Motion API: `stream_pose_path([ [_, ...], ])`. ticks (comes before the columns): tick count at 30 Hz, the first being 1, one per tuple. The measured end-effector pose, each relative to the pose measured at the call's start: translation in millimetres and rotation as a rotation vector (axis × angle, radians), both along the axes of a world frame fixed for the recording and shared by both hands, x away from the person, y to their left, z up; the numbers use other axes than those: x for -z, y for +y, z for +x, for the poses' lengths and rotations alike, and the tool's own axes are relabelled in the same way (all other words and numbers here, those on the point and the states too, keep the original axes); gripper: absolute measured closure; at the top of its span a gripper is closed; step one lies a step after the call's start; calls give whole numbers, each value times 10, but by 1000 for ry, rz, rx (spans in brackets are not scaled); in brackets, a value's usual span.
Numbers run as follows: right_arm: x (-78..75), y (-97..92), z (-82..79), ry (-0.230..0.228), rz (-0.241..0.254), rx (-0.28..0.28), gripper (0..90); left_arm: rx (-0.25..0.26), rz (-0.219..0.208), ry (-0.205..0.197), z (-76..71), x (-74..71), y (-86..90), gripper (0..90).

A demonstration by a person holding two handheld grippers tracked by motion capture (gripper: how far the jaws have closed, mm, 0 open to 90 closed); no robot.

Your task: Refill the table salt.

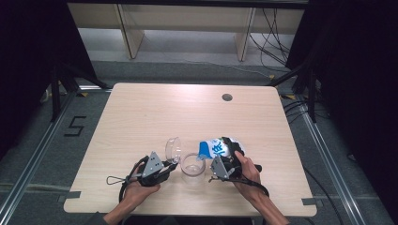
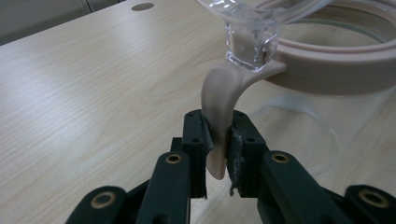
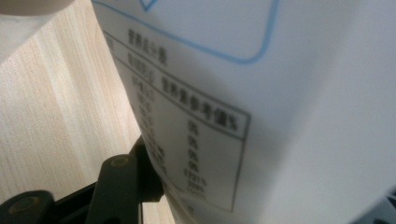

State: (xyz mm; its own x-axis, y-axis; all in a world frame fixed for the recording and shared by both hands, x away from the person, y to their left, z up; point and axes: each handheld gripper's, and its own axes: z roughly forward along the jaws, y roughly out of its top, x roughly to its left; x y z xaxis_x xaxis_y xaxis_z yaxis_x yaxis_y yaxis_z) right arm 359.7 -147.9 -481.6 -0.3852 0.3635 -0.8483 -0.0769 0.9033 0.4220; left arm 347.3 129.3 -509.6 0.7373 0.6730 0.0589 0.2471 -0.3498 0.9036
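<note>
from the high view, my left gripper sits near the front edge of the pale wooden table, held in my left hand. just beyond its jaws stands a clear glass jar, and the jar's clear lid is swung up and open on the left side of it. my right gripper is just right of the jar, in my right hand, and carries a white and blue bag tilted with its blue end toward the jar's mouth. a small round hole sits in the far part of the table.

in the left gripper view, my jaws are closed narrow on a beige tab that curves up to the beige ring around the jar's mouth. the clear hinge block of the lid stands on that ring, right above the tab.

in the right gripper view, the white bag is pressed up close, with a printed table of blurred characters and a blue outline above it. one black jaw shows against the bag's lower left; the other is hidden, so i judge the clamp on the bag from the high view.
</note>
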Motion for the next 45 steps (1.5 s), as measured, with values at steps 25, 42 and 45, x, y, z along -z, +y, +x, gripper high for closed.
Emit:
stream_pose_path([
  [25, 35, 2, -7, -62, -86, -7, 477, -20, -9, -3, -29, 13, -5, 781],
  [42, 33, 6, 2, -100, -130, -32, 481, -23, -9, -1, -36, 12, -3, 780],
  [45, -11, 7, 2, -126, -187, -42, 481, -21, -13, -4, -31, 17, -5, 780],
])
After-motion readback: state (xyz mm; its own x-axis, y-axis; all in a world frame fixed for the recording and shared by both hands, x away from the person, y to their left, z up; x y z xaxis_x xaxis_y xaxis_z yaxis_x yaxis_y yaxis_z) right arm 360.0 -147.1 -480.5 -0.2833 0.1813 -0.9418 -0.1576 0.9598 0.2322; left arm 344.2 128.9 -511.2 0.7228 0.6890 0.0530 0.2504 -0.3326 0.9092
